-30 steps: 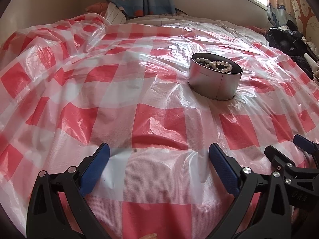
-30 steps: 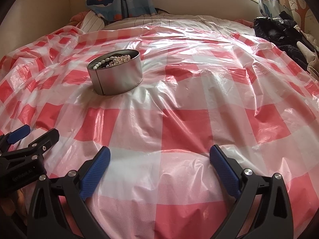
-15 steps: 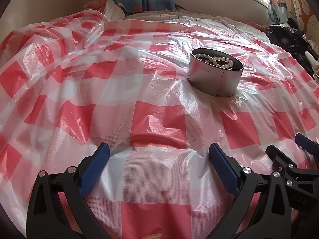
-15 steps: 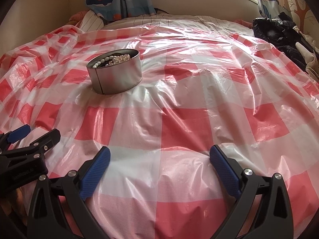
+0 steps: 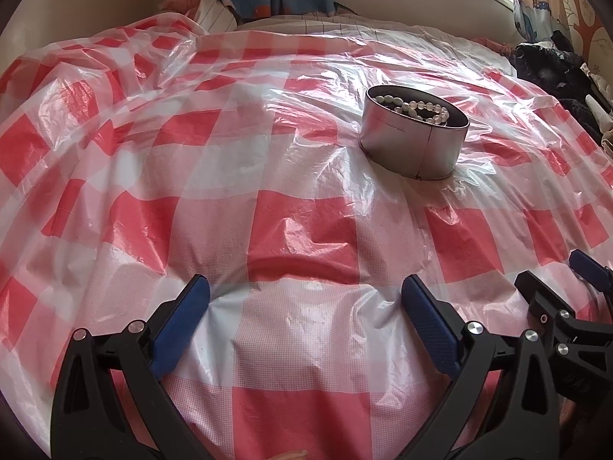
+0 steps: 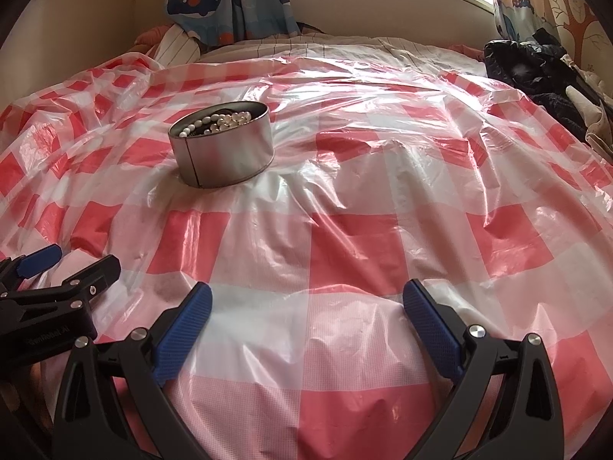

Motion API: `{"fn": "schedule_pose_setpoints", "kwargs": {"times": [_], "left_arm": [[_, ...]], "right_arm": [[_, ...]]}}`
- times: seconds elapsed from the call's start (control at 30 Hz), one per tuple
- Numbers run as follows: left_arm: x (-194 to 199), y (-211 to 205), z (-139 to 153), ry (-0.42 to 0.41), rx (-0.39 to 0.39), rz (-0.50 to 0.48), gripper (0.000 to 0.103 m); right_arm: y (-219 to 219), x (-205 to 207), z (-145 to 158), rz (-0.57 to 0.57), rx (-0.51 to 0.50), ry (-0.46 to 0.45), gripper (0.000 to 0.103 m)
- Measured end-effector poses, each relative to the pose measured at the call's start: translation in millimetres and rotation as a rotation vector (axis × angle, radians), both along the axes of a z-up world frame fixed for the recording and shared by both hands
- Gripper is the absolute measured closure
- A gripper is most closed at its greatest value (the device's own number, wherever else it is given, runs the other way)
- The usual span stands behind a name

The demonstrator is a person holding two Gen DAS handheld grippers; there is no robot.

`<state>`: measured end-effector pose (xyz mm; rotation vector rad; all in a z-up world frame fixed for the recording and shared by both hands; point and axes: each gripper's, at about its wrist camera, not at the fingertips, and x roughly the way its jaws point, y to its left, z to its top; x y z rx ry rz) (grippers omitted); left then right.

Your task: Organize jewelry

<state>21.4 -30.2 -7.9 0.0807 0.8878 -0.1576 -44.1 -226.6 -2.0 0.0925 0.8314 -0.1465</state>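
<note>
A round silver tin [image 5: 412, 142] stands on the red-and-white checked plastic sheet [image 5: 268, 153], with a string of white beads [image 5: 417, 107] lying inside it. In the right wrist view the same tin [image 6: 224, 153] sits up and to the left, the beads [image 6: 218, 122] showing over its rim. My left gripper [image 5: 306, 295] is open and empty, well short of the tin. My right gripper [image 6: 306, 299] is open and empty too, beside the left one. Each gripper shows at the other view's lower edge: the right gripper [image 5: 555, 287] and the left gripper [image 6: 69, 260].
The checked sheet [image 6: 364, 211] covers a soft bed and is wrinkled. A dark heap of clothes [image 6: 536, 73] lies at the far right. A whale-print curtain [image 6: 226, 0] and a striped pillow [image 6: 180, 46] are at the back, under a window.
Both grippers have drifted slightly towards the tin, which looks a little nearer in the views. Their jaws stay open. The tin and beads have not moved.
</note>
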Motion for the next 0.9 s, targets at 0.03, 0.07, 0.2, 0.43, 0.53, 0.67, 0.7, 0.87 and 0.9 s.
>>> {"fn": "schedule_pose_setpoints", "kwargs": {"times": [0.03,0.07,0.2,0.43,0.53,0.67,0.7,0.87,0.9], "left_arm": [[-0.4,0.2,0.0,0.000,0.000,-0.002,0.007],[-0.2,0.1,0.2,0.000,0.002,-0.002,0.007],[-2.1,-0.5,0.6,-0.003,0.009,-0.009,0.007],[-3.6,-0.6,0.7,-0.006,0.011,-0.008,0.007],[-3.6,-0.7,0.9,-0.005,0.012,-0.008,0.007],[-3.5,-0.6,0.8,-0.005,0.011,-0.008,0.007],[-3.4,-0.6,0.8,-0.005,0.011,-0.008,0.007],[-3.4,-0.8,0.8,-0.005,0.012,-0.008,0.007],[-3.1,-0.5,0.7,-0.005,0.012,-0.008,0.007]], "right_arm": [[-0.4,0.0,0.1,0.000,0.002,-0.003,0.007],[0.0,0.0,0.3,0.000,0.003,-0.004,0.007],[-0.5,-0.1,0.5,-0.003,0.001,-0.007,0.007],[-3.2,0.4,-0.7,-0.006,0.030,-0.001,0.007],[-4.0,0.3,-0.6,-0.007,0.029,-0.001,0.007],[-3.1,0.0,-0.7,-0.007,0.029,-0.001,0.007],[-3.0,0.0,-0.7,-0.007,0.028,-0.001,0.007],[-3.5,0.2,-0.6,-0.007,0.028,-0.001,0.007],[-3.3,0.2,-0.6,-0.007,0.028,-0.001,0.007]]}}
